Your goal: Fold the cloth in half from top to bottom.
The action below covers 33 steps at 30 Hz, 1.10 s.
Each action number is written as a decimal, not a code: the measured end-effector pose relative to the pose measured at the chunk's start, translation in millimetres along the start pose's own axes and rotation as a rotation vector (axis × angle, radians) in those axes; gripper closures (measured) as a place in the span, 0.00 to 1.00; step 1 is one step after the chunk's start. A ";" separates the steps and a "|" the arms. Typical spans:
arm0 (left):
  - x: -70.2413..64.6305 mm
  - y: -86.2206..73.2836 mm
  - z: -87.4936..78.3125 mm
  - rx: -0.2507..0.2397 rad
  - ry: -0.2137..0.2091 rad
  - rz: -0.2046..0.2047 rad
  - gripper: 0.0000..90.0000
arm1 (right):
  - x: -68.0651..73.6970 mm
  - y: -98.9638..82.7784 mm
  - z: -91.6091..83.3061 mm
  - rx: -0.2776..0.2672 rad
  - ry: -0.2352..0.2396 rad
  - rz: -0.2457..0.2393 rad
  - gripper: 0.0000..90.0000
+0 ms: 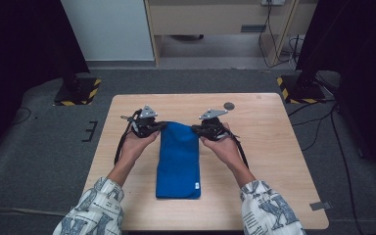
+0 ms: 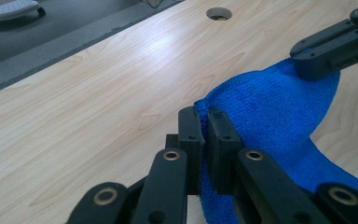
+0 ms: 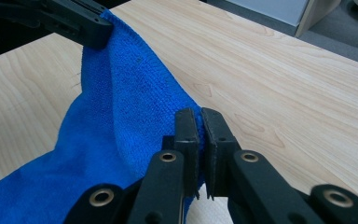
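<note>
- Left gripper (image 1: 162, 126) is clamped on the far left corner of the blue towel (image 1: 178, 159); the person's left hand (image 1: 136, 145) holds it level, jaws pointing toward the table's middle, forearm coming in from the bottom edge.
- Right gripper (image 1: 195, 129) is pinched shut on the far right corner, mirrored by the right hand (image 1: 223, 145).
- Towel lies folded lengthwise at the middle of the wooden table (image 1: 274, 147), its far end raised between the two grippers.
- Left gripper view shows cloth squeezed between the pads (image 2: 190, 126) and a round hole (image 2: 218, 14) in the tabletop.
- Right gripper view shows the lifted edge sagging between the corners.
- High view shows a small white label (image 1: 196, 185) near the front; sleeves are cut off below.
</note>
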<state>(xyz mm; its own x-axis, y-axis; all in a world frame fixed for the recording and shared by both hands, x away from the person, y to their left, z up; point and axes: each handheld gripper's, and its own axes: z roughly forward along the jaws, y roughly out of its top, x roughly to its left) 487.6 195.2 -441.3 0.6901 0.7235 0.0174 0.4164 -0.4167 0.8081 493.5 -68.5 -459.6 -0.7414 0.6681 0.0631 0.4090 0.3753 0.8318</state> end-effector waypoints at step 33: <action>-26.1 -17.7 -29.5 -0.023 -0.060 0.049 0.93 | 34.9 -18.2 -31.1 0.008 0.074 -0.014 0.95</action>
<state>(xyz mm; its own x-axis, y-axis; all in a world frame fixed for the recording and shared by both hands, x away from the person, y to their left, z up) 444.7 200.0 -438.7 0.7441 0.6677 0.0229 0.3674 -0.4376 0.8207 443.6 -72.0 -455.4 -0.7841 0.6137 0.0924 0.4025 0.3895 0.8284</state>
